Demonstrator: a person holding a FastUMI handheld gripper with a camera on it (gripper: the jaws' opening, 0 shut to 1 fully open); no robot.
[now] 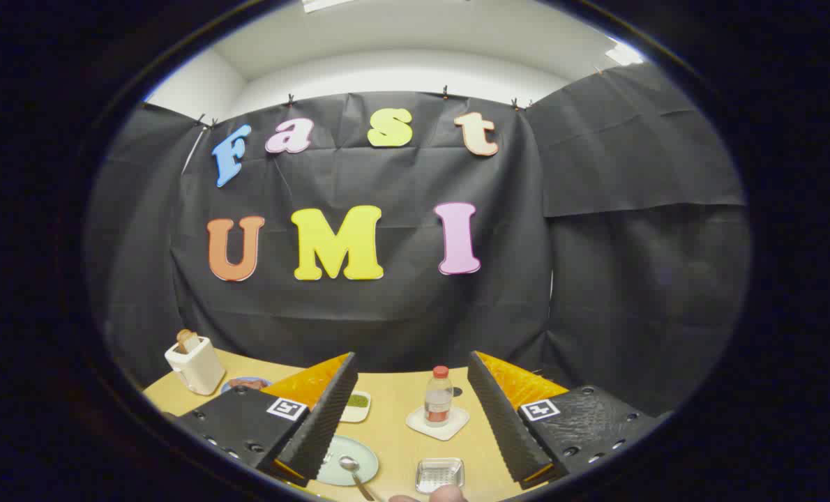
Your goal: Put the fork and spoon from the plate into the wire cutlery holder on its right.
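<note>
Spoon [351,466] on plate [366,453] between open fingers [324,418]; bottle [438,397] beyond

Gripper [412,397] — fingers wide apart, empty

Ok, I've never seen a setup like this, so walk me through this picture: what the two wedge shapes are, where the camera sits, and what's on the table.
There is no robot arm here. A person carries a hand-held gripper, and the camera rides on it, looking forward along its two fingers. Those are the two wedge shapes. They stand wide apart and hold nothing.

Between and beyond them is a wooden table. A pale plate lies near the left finger, with a spoon on it. To its right sits a small wire cutlery holder. Further back, a bottle with a red cap stands on a white square coaster, beside a small dish of something green. A white toaster stands off to the far left.

The fisheye lens bends everything.
</note>
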